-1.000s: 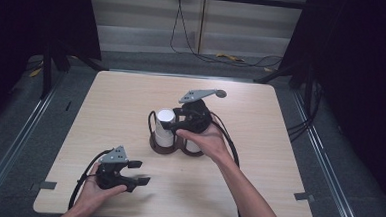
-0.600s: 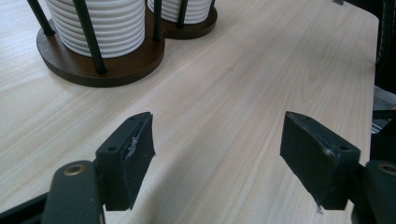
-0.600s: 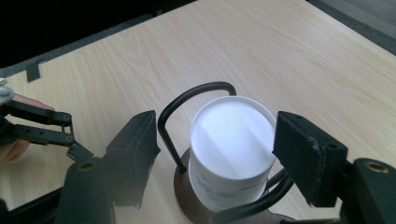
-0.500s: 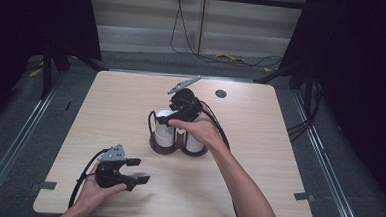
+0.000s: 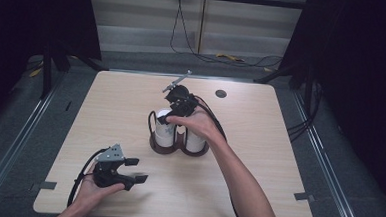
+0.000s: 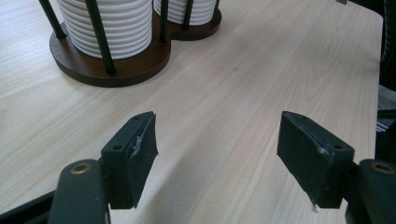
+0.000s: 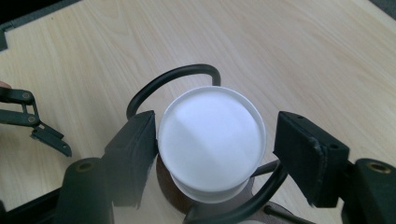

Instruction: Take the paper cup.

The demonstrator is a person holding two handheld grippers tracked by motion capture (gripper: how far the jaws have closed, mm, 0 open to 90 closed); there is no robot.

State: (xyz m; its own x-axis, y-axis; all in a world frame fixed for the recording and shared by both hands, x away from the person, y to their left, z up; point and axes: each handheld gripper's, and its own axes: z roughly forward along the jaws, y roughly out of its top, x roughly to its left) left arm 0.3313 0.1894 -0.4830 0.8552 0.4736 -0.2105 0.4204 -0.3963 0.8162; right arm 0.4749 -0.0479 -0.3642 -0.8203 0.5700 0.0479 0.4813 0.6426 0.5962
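The landmark here is the dark wooden holder [image 5: 179, 147], a figure-8 base with thin black wire posts that stands near the middle of the table [image 5: 278, 158]. It carries 2 stacks of white ribbed cups: the left stack [image 5: 164, 129] and the right stack [image 5: 195, 141], side by side and upright.

The right gripper [image 5: 166, 118] hangs over the holder's left half, pointing steeply down at the left stack. In the right gripper view its 2 black jaws stand on either side of the top cup [image 7: 212, 140], whose round white rim sits between them. The jaws have just been opening; a clear gap shows at the right pad [image 7: 303, 149], while the left pad lies so close to the rim that contact there is hard to judge. It reads as open, the cup not pinched. A black wire loop [image 7: 173, 79] of the holder curves behind the cup.

The left gripper [image 5: 135, 169] rests low on the table, well in front of the holder and to its left. Its jaws have just been closing somewhat but stand apart with only bare wood between them; the left gripper view looks toward the holder's base [image 6: 116, 70] and the ribbed cups above it.
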